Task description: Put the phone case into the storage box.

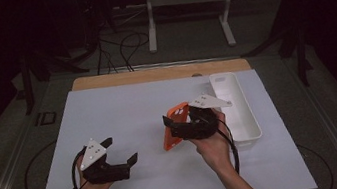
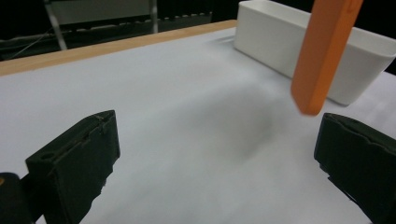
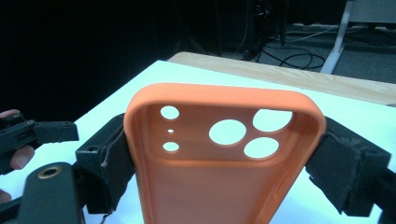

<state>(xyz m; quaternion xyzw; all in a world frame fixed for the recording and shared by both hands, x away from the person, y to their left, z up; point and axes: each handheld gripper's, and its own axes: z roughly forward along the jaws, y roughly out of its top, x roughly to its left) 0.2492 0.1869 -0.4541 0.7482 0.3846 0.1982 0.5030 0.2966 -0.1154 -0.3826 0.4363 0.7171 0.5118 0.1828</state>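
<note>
1. Across the white table [image 1: 123, 111], which is taking most of the high view, I am keeping both grippers near the front half.
2. At the right side the white bin [image 1: 242, 109] is standing lengthwise, just beside my right gripper [image 1: 181, 123].
3. I am holding the orange phone case [image 3: 219, 154] in the right gripper, its jaws closing on the two long edges, the case lifted off the table.
4. My left gripper [image 1: 122, 154] is waiting with jaws spread wide, holding nothing.
5. I am judging that the soft case could bend and be slipping out if I squeeze harder or am catching it on the bin wall.
</note>
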